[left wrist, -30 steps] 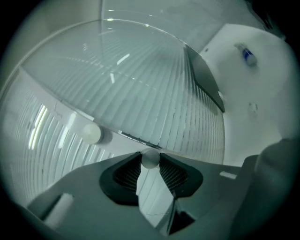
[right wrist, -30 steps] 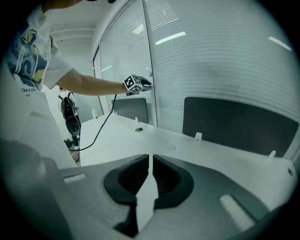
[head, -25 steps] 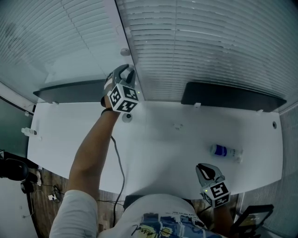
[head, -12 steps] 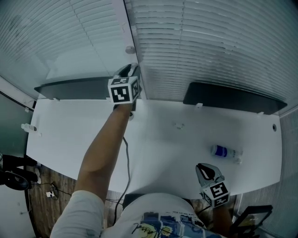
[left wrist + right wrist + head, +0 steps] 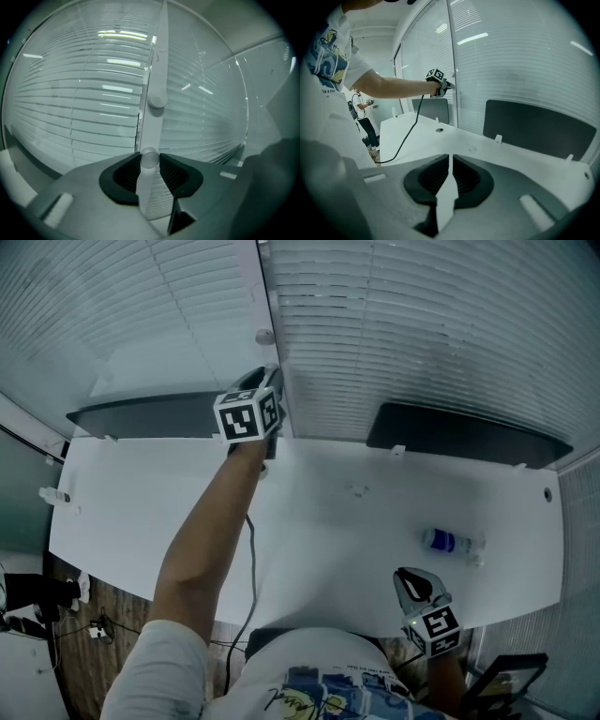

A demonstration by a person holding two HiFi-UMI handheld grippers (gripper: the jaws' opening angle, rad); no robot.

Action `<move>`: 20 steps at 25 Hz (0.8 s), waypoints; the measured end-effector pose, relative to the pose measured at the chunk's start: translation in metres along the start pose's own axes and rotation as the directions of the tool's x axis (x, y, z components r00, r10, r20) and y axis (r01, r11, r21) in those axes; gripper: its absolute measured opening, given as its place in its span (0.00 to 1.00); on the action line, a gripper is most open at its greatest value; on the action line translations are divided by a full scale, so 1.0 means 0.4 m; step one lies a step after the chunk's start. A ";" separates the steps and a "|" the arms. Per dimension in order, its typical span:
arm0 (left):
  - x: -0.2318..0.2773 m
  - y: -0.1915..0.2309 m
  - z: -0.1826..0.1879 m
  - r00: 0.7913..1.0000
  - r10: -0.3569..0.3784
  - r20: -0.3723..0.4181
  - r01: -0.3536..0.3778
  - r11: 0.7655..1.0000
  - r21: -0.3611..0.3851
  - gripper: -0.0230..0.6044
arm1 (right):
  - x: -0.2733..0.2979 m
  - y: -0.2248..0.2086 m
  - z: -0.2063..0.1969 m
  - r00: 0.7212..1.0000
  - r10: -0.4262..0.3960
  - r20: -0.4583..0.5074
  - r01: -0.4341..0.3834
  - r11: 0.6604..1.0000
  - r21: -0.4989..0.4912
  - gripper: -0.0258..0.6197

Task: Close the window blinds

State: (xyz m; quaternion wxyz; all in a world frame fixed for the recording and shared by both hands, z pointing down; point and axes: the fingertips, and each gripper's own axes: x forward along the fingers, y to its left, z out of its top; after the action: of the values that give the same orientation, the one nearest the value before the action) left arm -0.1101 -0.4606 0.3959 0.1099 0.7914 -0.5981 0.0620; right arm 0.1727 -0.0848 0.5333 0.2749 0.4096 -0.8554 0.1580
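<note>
Blinds: a left blind and a right blind flank the white post. Both hang fully down. We see thin dark lines between the slats, so we judge them tilted close to shut but not sealed.
Progress: the lowering looks done to us. What seems left is turning the knob on the post until the slats lie flat, then letting go.
Desk: the white desk spreads out below the post and towards us.
Panels: two dark panels stand at the foot of the blinds, one left of the post and one right of it.
Left gripper: the left gripper reaches right up to the post. Its jaws are clamped on the lower knob, a pad pressing on each side.
Right gripper: the right gripper sits right of the post and much nearer to us. Its jaws are together with nothing between them.
Bottle: the bottle is the only container we see. It lies on its side on the desk, right of the post, between the post and the right gripper. We cannot tell whether it holds anything.
Knobs: the lower knob sits on the post inside the left jaws. The upper knob sits higher on the same post, untouched.
</note>
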 end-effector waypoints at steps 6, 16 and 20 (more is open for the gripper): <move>-0.078 -0.022 0.004 0.999 -0.032 0.018 0.029 0.994 0.110 0.25 | -0.010 0.029 0.008 1.000 -0.023 0.017 0.023 1.000 -0.019 0.07; -0.372 -0.055 -0.020 0.985 -0.172 0.031 0.165 0.974 0.156 0.21 | -0.010 0.137 0.103 0.996 -0.042 0.076 0.045 0.998 -0.042 0.07; -0.531 -0.052 -0.045 0.978 -0.205 0.044 0.194 0.964 0.180 0.12 | -0.020 0.199 0.154 0.991 -0.045 0.127 0.054 0.996 -0.064 0.07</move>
State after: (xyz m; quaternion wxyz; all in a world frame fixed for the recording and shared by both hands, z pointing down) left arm -0.1484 -0.2525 0.3625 0.0270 0.8558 -0.5107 0.0783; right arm 0.0929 -0.0615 0.4757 0.2380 0.4302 -0.8655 0.0960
